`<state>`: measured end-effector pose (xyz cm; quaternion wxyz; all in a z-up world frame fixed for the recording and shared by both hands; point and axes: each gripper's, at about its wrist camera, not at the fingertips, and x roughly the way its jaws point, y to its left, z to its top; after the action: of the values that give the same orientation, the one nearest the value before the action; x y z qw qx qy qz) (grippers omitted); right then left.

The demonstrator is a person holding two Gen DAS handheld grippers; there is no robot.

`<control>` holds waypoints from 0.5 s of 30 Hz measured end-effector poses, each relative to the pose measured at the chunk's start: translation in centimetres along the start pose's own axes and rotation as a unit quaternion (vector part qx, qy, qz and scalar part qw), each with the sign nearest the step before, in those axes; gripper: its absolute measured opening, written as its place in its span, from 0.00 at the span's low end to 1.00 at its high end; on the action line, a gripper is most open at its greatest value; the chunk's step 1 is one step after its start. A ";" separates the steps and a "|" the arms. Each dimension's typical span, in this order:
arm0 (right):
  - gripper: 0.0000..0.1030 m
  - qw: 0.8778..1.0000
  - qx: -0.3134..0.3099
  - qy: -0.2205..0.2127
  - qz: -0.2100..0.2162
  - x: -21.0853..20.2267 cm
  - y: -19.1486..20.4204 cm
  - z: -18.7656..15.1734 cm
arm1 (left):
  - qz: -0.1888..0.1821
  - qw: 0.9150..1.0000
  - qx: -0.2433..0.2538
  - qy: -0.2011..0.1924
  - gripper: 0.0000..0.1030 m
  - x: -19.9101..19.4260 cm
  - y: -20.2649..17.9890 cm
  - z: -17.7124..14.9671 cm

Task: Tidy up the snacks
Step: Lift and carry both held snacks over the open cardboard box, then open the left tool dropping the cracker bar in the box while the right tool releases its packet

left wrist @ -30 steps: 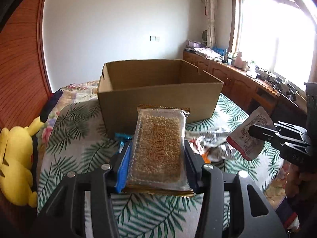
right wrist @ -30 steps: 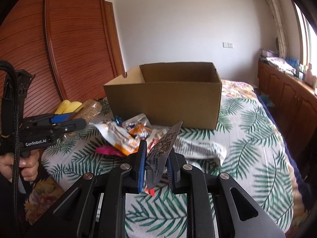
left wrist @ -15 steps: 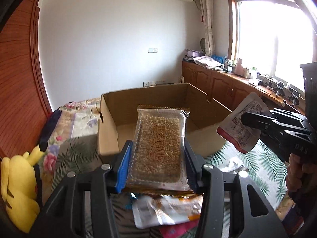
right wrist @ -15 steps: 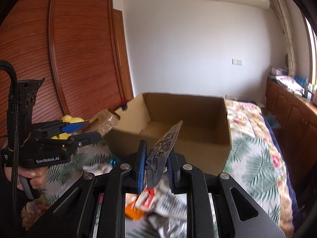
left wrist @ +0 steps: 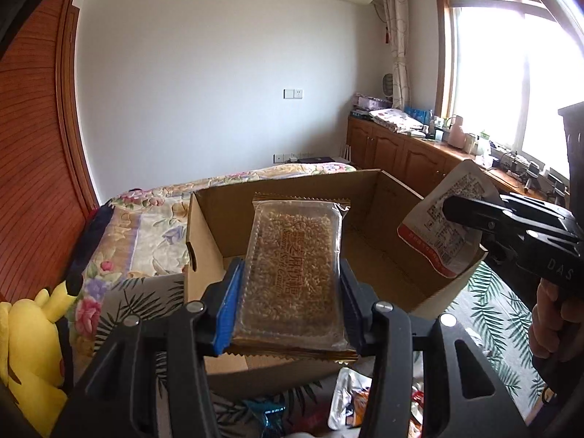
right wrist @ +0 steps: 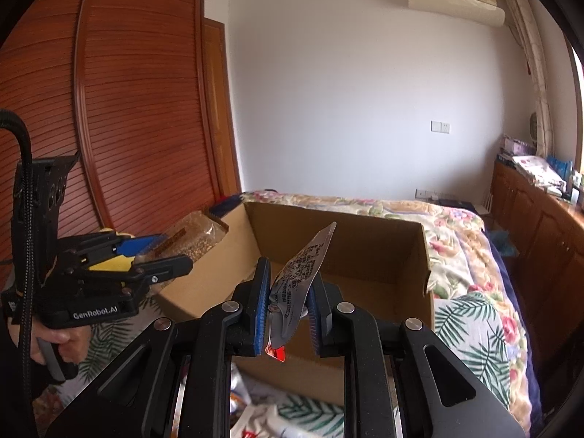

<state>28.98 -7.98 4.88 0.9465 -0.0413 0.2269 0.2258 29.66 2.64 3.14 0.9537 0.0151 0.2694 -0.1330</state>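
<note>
An open cardboard box [left wrist: 398, 197] [right wrist: 376, 241] stands on the bed, its inside bare as far as I can see. My left gripper [left wrist: 290, 277] is shut on a clear packet of grain bar [left wrist: 294, 273], held flat over the box's near edge. My right gripper [right wrist: 286, 292] is shut on a thin white and red pouch [right wrist: 303, 266], held edge-up in front of the box. The left wrist view shows that pouch [left wrist: 445, 226] at the box's right wall. In the right wrist view the grain bar packet [right wrist: 193, 233] hangs by the box's left wall.
Loose snack packets [left wrist: 350, 401] [right wrist: 262, 419] lie on the palm-print bedspread [right wrist: 471, 328] below both grippers. A yellow plush toy [left wrist: 25, 339] sits at the bed's left edge by a wooden wardrobe [right wrist: 127, 109]. Wooden cabinets [left wrist: 401, 153] line the window wall.
Both grippers have risen and moved forward with their packets. The box, a little way off before, now sits right under them, and the loose snacks have dropped to the bottom edge of each view.
</note>
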 end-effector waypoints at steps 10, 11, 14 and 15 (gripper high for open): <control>0.16 0.999 0.011 0.030 -0.014 3.6 -1.6 -0.7 | -0.001 1.000 -0.006 0.020 0.47 3.1 -0.2 -0.6; 0.16 0.999 0.013 0.034 -0.014 3.9 -1.7 -0.8 | -0.001 1.000 -0.005 0.021 0.47 3.3 -0.3 -0.6; 0.16 0.999 0.014 0.040 -0.015 4.7 -1.6 -1.0 | 0.001 1.000 -0.002 0.026 0.47 3.9 -0.7 -0.7; 0.16 0.999 0.013 0.042 -0.016 4.9 -1.6 -1.1 | 0.001 1.000 -0.001 0.027 0.47 4.0 -0.7 -0.7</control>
<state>33.19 -7.58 1.69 0.9401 -0.0422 0.2684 0.2061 32.40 1.05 0.51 0.9462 0.0179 0.2951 -0.1313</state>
